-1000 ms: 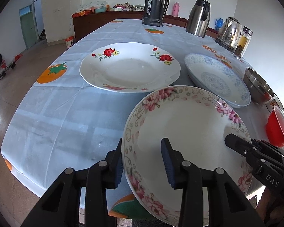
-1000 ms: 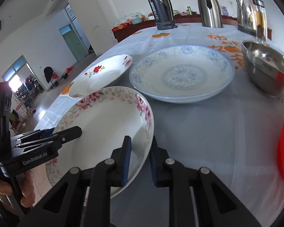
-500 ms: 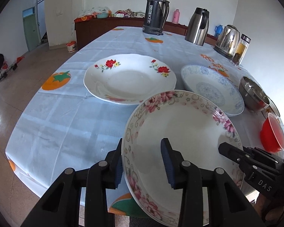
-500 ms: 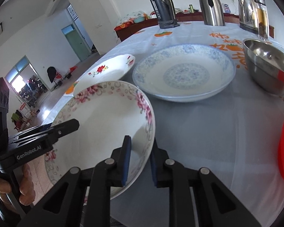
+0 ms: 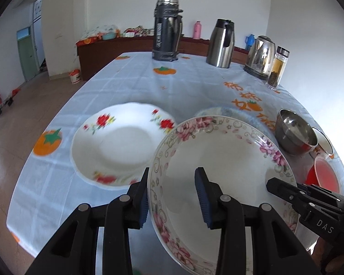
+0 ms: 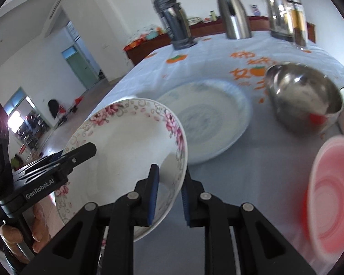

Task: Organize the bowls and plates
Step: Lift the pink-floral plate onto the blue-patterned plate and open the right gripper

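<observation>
Both grippers, left (image 5: 170, 197) and right (image 6: 168, 197), are clamping the pink plate's (image 5: 220, 160) rim. It is now rising off the table (image 5: 130, 80), heading for stacking.

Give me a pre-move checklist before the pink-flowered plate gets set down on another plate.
1. Left gripper clamped on the rim of the pink-flowered plate: ok, a finger on each face of the rim.
2. Right gripper clamped on the opposite rim: ok.
3. Plate clear of the tablecloth: ok, it hangs above the other dishes.
4. Blue-patterned plate free to receive it: ok, nothing lies in it.
5. Red-flowered plate free as well: ok.
6. Steel bowl and red bowl out of the path: cannot tell; both sit close on the right.
</observation>
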`<state>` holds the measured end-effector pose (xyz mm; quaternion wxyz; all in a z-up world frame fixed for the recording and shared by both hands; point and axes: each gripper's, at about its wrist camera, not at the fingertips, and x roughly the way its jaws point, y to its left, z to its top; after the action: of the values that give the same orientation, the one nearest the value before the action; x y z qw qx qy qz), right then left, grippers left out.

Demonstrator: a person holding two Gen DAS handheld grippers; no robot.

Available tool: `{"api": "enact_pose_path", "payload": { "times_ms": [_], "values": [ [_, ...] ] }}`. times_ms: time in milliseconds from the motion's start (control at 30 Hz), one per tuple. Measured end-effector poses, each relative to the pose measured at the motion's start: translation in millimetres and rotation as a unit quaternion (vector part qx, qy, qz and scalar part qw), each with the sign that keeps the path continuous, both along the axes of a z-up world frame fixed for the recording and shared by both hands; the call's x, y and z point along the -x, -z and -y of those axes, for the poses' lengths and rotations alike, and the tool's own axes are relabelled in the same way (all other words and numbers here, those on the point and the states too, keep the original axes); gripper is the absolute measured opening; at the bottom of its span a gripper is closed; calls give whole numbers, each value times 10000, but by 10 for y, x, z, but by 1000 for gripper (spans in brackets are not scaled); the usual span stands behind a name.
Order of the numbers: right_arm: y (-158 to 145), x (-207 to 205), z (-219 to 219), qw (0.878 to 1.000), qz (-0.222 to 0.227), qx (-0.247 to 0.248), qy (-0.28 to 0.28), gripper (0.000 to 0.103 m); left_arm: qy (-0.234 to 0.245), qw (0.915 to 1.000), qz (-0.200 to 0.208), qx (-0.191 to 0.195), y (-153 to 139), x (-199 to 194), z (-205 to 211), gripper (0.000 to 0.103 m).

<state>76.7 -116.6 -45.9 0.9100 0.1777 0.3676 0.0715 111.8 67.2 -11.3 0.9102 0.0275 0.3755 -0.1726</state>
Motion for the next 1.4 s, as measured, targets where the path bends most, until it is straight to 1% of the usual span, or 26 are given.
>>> {"api": "enact_pose_path", "payload": {
  "times_ms": [67, 167, 433, 533, 633, 833, 933, 1033, 1200, 1300, 1333, 1367, 1400],
  "values": [
    [-40, -66, 77, 9998, 31, 67, 162, 19, 115, 9999, 18, 36, -12, -126, 111, 40],
    [-54, -193, 200, 9993, -27, 74, 360, 19, 260, 9997, 46, -13, -12, -302, 280, 40],
    [29, -426, 395, 9969, -244, 0, 748, 19, 485, 9987, -129, -118, 114, -725, 551, 40],
    [57, -503, 424, 9959, -320, 16, 841, 19, 529, 9982, -210, -176, 182, -824, 603, 40],
    [54, -542, 453, 9946, -345, 134, 968, 19, 572, 9977, -264, -263, 241, -909, 681, 40],
    [50, -637, 557, 9922, -385, 118, 1177, 18, 625, 9969, -413, -224, 337, -1033, 753, 40],
    [54, -691, 569, 9917, -342, 196, 1222, 18, 616, 9967, -505, -169, 383, -1088, 768, 40],
    [63, -732, 583, 9911, -283, 262, 1277, 18, 609, 9968, -317, -404, 384, -1061, 822, 40],
    [69, -782, 600, 9907, -196, 279, 1317, 18, 563, 9975, -261, -324, 372, -1094, 798, 40],
    [78, -788, 599, 9905, -100, 273, 1346, 20, 474, 9982, -174, -326, 367, -1092, 811, 40],
    [83, -779, 591, 9905, -56, 266, 1350, 22, 443, 9983, -117, -367, 363, -1084, 824, 40],
    [80, -777, 582, 9907, -31, 272, 1330, 27, 412, 9981, -39, -446, 353, -1070, 842, 40],
    [77, -769, 569, 9913, 12, 254, 1291, 34, 381, 9978, 53, -545, 340, -1049, 856, 42]
  ]
}}
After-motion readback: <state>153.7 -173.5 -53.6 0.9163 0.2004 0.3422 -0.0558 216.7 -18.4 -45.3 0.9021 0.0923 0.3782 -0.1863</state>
